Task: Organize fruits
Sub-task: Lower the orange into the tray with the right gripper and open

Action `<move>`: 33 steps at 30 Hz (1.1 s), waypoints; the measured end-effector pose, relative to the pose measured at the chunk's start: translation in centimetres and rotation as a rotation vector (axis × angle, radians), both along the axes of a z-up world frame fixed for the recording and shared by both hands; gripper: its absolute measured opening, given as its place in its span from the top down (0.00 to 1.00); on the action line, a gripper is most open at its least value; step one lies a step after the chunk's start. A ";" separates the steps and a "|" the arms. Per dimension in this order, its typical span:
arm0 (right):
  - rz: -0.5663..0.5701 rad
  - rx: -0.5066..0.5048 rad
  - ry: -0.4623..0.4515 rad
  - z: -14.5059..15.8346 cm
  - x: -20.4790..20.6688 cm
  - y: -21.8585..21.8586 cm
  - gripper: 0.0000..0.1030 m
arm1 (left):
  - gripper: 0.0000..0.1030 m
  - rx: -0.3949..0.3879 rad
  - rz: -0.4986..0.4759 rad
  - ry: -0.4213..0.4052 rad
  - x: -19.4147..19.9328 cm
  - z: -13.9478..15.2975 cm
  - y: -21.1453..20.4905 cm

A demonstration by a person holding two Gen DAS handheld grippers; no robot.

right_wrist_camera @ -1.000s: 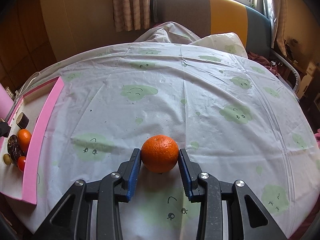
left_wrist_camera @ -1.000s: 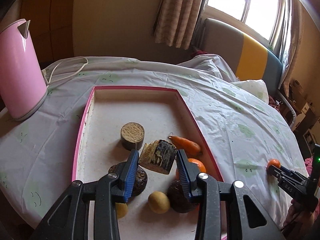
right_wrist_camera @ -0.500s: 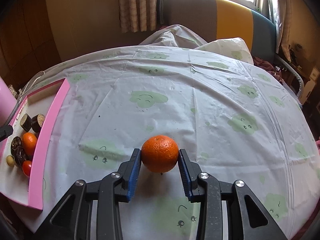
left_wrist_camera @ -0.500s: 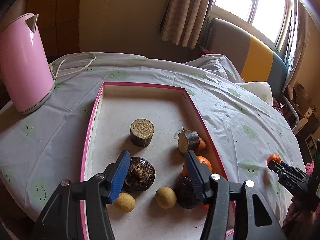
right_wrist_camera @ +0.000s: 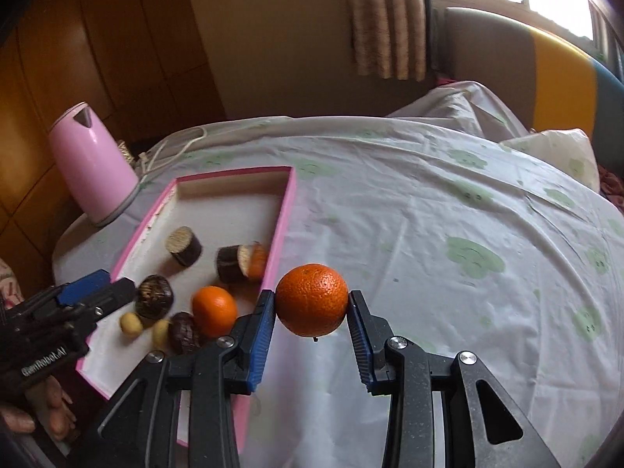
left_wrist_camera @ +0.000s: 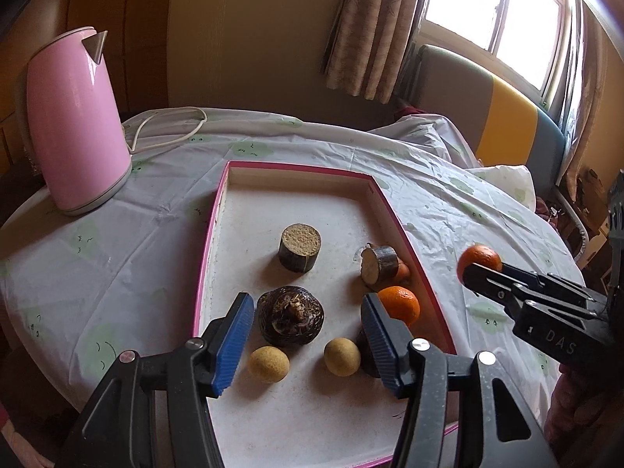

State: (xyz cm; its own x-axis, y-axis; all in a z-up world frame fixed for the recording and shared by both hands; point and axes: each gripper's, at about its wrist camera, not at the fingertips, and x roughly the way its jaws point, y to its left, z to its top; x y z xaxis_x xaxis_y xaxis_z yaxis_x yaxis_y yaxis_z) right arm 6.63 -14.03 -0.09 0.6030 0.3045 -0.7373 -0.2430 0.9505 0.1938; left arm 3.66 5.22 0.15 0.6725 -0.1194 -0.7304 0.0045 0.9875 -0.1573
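My right gripper (right_wrist_camera: 312,312) clamps a round, dimpled orange citrus fruit (right_wrist_camera: 312,299) between its blue ribbed pads, low in the middle of its own frame, held in the air just beside the near right rim of the shallow pink-edged tray (right_wrist_camera: 286,210) on the pale green-patterned tablecloth (right_wrist_camera: 448,234). My left gripper (left_wrist_camera: 304,335) hangs with jaws spread and nothing in them, low in its frame, over the tray's near end. The pads touch only the fruit's widest sides, so I judge a jolt could let it slip and roll away across the cloth. Inside the tray, a second orange citrus fruit (right_wrist_camera: 214,310), a dark wrinkled bulb (left_wrist_camera: 290,316) and two small tan balls (left_wrist_camera: 269,363) crowd the landing corner; a careless release could knock them, or catch the rim.
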 end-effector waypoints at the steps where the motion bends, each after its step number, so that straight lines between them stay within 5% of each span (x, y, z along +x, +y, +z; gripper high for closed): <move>1: 0.025 0.003 -0.004 0.2 0.2 1.0 0.63 | 0.44 0.000 0.006 -0.002 -0.2 0.0 0.2; 17: 0.188 -0.037 0.065 -1.8 3.5 9.0 0.63 | 0.44 -0.019 0.083 -0.016 -1.2 0.6 3.2; 29: 0.141 -0.016 0.073 -2.8 3.4 8.4 0.58 | 0.44 0.005 0.103 -0.025 -1.4 0.8 3.0; 33: 0.080 0.023 0.017 -1.2 1.8 7.1 0.39 | 0.44 0.013 0.102 -0.037 -1.8 1.1 2.6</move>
